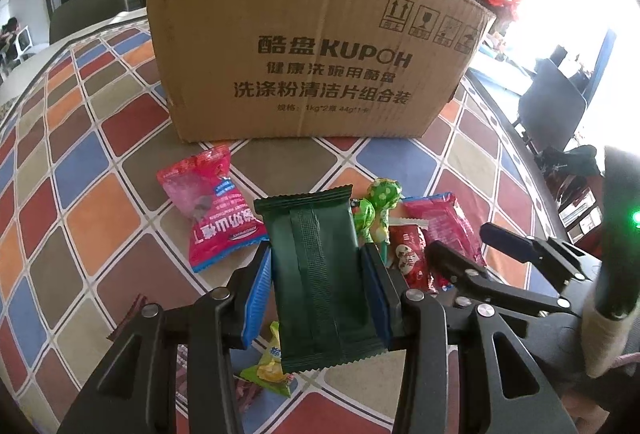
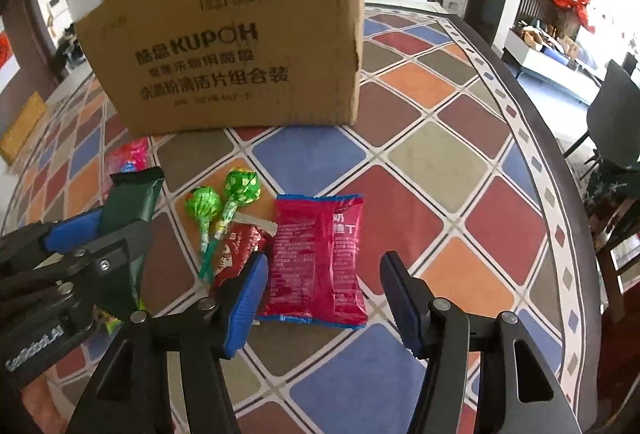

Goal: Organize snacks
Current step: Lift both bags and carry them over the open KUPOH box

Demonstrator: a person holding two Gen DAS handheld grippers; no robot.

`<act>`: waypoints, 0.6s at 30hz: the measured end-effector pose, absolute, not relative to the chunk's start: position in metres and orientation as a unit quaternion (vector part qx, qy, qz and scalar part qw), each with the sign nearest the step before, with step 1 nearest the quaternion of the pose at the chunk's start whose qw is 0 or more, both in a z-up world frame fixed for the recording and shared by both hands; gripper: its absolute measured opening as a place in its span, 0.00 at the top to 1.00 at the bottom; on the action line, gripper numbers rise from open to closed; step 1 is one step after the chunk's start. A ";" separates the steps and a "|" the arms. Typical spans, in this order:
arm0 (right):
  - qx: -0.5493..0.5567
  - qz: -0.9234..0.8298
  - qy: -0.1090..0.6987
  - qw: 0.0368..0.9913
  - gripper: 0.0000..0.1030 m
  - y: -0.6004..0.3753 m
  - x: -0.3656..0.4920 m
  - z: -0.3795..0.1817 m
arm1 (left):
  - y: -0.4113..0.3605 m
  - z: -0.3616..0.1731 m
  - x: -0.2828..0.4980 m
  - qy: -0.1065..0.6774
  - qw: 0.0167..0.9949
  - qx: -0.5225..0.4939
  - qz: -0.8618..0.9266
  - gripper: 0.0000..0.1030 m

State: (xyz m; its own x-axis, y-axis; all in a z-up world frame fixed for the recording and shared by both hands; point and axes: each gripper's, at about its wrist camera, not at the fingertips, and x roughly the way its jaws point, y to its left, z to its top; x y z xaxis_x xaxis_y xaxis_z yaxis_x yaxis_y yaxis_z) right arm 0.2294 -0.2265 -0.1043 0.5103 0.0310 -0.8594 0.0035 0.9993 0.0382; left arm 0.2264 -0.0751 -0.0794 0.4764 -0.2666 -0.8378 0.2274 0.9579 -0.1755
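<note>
My left gripper (image 1: 316, 282) is shut on a dark green snack packet (image 1: 316, 274) and holds it above the table, in front of the cardboard box (image 1: 312, 58). It also shows at the left of the right wrist view (image 2: 132, 202). My right gripper (image 2: 324, 298) is open and empty, just above a red snack bag (image 2: 316, 258). Two green lollipops (image 2: 224, 202) and a small red packet (image 2: 240, 250) lie left of that bag. A pink snack bag (image 1: 212, 210) lies left of the green packet. A yellow-green packet (image 1: 268, 370) lies under my left gripper.
The table has a chequered cloth (image 2: 440, 154) of red, blue, orange and brown tiles. The box (image 2: 240, 42) stands at the back. The table edge (image 2: 560, 170) curves along the right, with dark chairs (image 2: 616, 122) beyond. A brown wrapper (image 1: 132, 318) lies at my left gripper's left.
</note>
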 end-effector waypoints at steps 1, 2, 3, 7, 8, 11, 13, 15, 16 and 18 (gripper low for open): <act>0.015 0.008 0.499 0.866 0.42 -0.225 0.232 -0.107 | -0.075 -0.080 0.227 0.492 0.859 -0.020 -0.143 0.58; 0.015 0.009 0.503 0.864 0.42 -0.225 0.234 -0.110 | -0.074 -0.080 0.227 0.492 0.859 -0.020 -0.142 0.58; 0.016 0.009 0.510 0.860 0.42 -0.224 0.237 -0.114 | -0.073 -0.080 0.227 0.492 0.859 -0.020 -0.141 0.58; 0.009 0.002 0.507 0.862 0.46 -0.222 0.239 -0.115 | -0.073 -0.081 0.228 0.492 0.859 -0.021 -0.141 0.58; 0.012 0.000 0.505 0.863 0.56 -0.223 0.238 -0.114 | -0.073 -0.080 0.228 0.492 0.859 -0.019 -0.140 0.58; 0.026 0.000 0.502 0.865 0.58 -0.228 0.236 -0.112 | -0.075 -0.079 0.226 0.488 0.861 -0.014 -0.141 0.58; 0.038 0.000 0.501 0.865 0.59 -0.234 0.237 -0.111 | -0.077 -0.076 0.225 0.485 0.863 -0.013 -0.142 0.58; 0.045 0.001 0.495 0.868 0.59 -0.236 0.234 -0.108 | -0.078 -0.072 0.224 0.481 0.865 -0.012 -0.144 0.58; 0.047 0.001 0.492 0.869 0.59 -0.236 0.232 -0.105 | -0.078 -0.070 0.223 0.479 0.866 -0.012 -0.145 0.58; 0.048 0.002 0.485 0.873 0.59 -0.236 0.228 -0.099 | -0.078 -0.066 0.222 0.473 0.869 -0.012 -0.145 0.58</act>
State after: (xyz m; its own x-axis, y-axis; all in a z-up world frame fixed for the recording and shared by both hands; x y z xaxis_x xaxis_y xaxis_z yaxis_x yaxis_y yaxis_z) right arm 0.2284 -0.2356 -0.0993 0.5300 0.0497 -0.8466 0.0438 0.9953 0.0858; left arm 0.2217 -0.0777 -0.0655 0.5103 -0.2636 -0.8186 0.2419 0.9574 -0.1576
